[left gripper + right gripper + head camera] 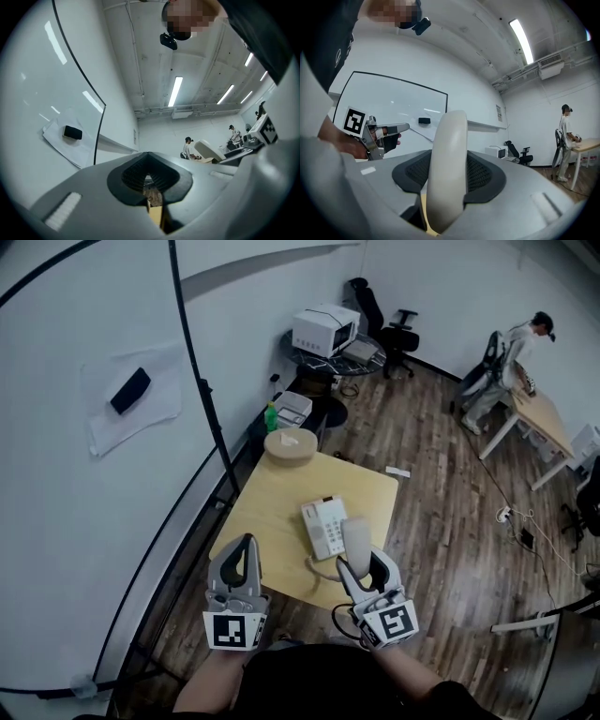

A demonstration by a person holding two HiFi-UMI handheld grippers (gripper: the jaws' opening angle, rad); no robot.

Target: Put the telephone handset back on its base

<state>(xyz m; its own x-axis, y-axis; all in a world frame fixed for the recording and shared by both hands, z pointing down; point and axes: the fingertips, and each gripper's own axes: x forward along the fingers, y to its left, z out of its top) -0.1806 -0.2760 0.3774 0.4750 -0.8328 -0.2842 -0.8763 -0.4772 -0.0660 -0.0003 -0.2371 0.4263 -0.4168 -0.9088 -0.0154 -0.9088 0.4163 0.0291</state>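
The white telephone base point(323, 527) with its keypad lies near the middle of the light wooden table point(272, 502). My right gripper point(362, 565) is shut on the cream handset point(356, 538), which stands upright just to the right of the base. In the right gripper view the handset point(447, 173) fills the gap between the pads of my right gripper point(449, 157). A cord point(322, 568) runs from the base toward the handset. My left gripper point(247, 545) hovers at the table's near left, jaws together and empty; in its own view the left gripper point(149, 157) shows nothing held.
A round tan box point(291, 445) sits at the table's far corner. A whiteboard point(84, 474) with a black eraser point(129, 390) lines the left wall. Beyond stand a white appliance point(324, 330), an office chair point(395, 330) and a person point(516, 352) at a desk.
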